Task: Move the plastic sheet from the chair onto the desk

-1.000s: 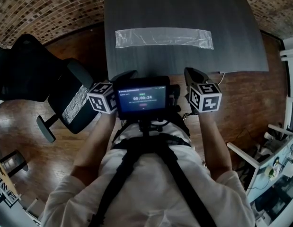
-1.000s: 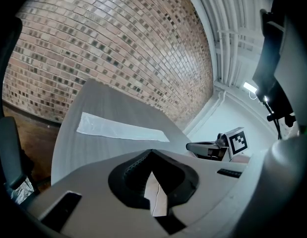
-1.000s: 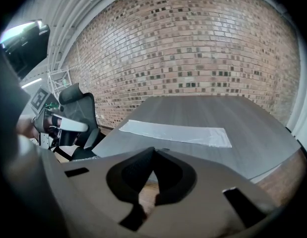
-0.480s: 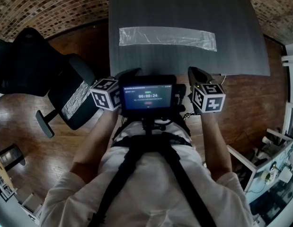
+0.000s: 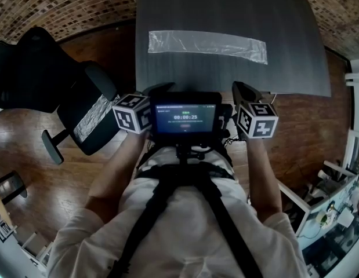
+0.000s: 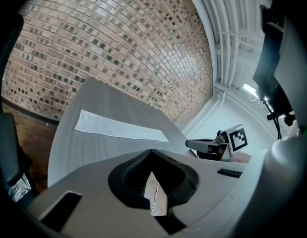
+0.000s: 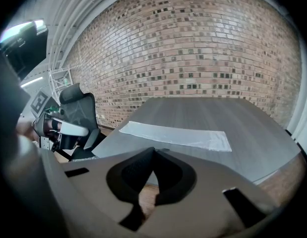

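- Plastic first: a long clear plastic sheet (image 5: 207,45) lies flat across the dark grey wood-grain tabletop (image 5: 225,4), well inside its edges, and nothing touches it.
- A second, crumpled silvery sheet (image 5: 93,118) rests on the seat of the black office chair (image 5: 34,77), which stands left of the tabletop.
- Over the last second the clear sheet kept its place on the tabletop. Only the whole scene drifted a little in the head view, so the person shifted slightly, and the timer on the small screen (image 5: 185,119) at the chest counted on.
- The left gripper (image 5: 162,88) and the right gripper (image 5: 242,90) stayed low at the body, one on each side of this screen. The fingers of both are pressed together and carry nothing.
- I judge that one sheet is already delivered. The one on the chair is still to fetch, if it belongs to the task.
- The clear sheet looks thin, limp and slightly wrinkled, with a soft shine. The tabletop is matt and flat, the chair seat is padded, and a rough brick wall (image 6: 118,48) stands behind.
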`<state>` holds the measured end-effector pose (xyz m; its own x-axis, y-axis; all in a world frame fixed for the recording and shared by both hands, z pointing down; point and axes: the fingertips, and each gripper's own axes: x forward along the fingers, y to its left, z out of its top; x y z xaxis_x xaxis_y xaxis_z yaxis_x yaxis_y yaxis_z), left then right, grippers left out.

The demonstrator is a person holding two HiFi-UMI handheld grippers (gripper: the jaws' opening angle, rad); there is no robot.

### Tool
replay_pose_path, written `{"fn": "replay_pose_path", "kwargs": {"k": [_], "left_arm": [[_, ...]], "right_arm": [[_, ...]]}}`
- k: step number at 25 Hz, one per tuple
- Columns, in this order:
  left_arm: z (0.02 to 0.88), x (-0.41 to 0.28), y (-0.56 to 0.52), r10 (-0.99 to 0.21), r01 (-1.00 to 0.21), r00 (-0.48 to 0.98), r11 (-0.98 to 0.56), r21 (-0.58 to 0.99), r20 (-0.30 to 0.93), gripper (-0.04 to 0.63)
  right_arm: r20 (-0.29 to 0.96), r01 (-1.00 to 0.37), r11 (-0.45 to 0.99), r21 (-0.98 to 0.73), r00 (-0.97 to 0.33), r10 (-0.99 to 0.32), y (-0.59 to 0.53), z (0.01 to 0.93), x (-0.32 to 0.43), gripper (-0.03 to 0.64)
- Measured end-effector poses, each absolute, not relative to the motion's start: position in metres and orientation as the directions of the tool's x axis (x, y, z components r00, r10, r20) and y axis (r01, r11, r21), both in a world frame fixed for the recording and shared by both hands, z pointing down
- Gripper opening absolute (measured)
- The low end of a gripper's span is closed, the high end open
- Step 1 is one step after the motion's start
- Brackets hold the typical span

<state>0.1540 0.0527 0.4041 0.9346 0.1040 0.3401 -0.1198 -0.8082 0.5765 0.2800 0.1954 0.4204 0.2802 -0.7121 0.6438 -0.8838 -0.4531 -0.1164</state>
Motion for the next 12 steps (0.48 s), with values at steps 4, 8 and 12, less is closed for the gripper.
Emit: {"fn": "replay_pose_path", "kwargs": {"k": [4,8,12], "left_arm": [[0.4079,0.1541,0.0533,0.108,-0.118,0.934,-0.807,0.579,0.341,0.006],[0.4088,0.1552,0.0536,0.108,-0.12,0.934,-0.803,0.584,0.341,0.006],[0.4078,0.1533,0.0528,0.107,-0.119,0.935,-0.803,0.584,0.338,0.006]], "right_arm": [[0.648,-0.883,-0.454,-0.116,0.28,-0.709,0.1943,0.4232,0.2791,0.0],[0.651,-0.89,-0.444,-0.107,0.275,-0.708,0.1916,0.4237,0.2778,0.0],[0.653,-0.894,-0.438,-0.098,0.274,-0.706,0.1897,0.4225,0.2756,0.0]]}}
